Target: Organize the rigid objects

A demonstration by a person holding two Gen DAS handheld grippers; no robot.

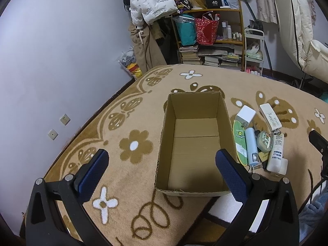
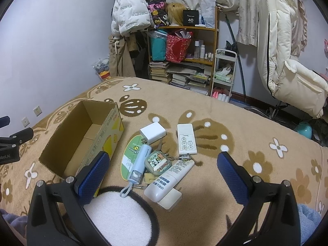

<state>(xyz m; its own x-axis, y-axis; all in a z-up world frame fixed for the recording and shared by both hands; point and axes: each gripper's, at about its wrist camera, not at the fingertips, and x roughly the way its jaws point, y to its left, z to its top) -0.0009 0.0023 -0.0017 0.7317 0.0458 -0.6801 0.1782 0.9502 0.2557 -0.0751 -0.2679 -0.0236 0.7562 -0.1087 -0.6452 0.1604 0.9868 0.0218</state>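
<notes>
On the tan flowered blanket [image 2: 235,114], both my grippers [image 1: 162,170] [image 2: 164,173] gape empty; grabbing the white tube-shaped bottle [image 2: 170,179] could scatter its touching neighbours beside the open brown cardboard box [image 1: 194,141].

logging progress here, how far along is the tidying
Nothing looks done: the cardboard box is empty. Nothing in hand: left gripper and right gripper are open. Left: the charger, remote, blue tube and the rest beside the box.

Small gadgets [image 2: 160,160] beside open box [image 2: 67,135]
</notes>
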